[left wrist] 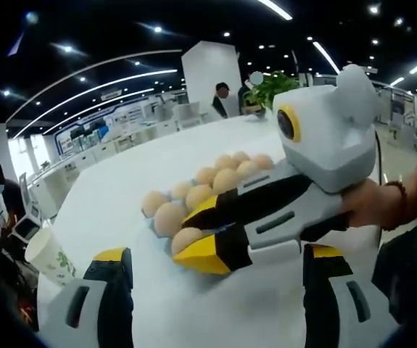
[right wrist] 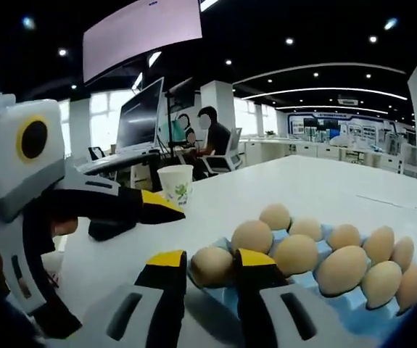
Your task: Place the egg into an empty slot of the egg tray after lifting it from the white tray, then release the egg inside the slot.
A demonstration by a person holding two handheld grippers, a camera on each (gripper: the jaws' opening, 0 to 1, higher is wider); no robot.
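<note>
A light blue egg tray (right wrist: 353,319) holding several tan eggs lies on the white table (right wrist: 324,188). At its near corner, one egg (right wrist: 209,270) sits low in the tray between my right gripper's (right wrist: 212,259) yellow-tipped jaws, which are shut on its two sides. In the left gripper view the right gripper (left wrist: 191,233) reaches in from the right, held by a hand, and clamps the same egg (left wrist: 183,241) at the end of the tray (left wrist: 154,221). My left gripper (left wrist: 219,254) is open and holds nothing, its jaws spread wide just short of the tray. It also shows at left (right wrist: 139,217).
A paper cup (right wrist: 175,185) with a green print stands on the table beyond the left gripper, also seen near the table edge (left wrist: 48,255). A potted plant (left wrist: 270,87) sits at the far end. People sit at desks in the office behind.
</note>
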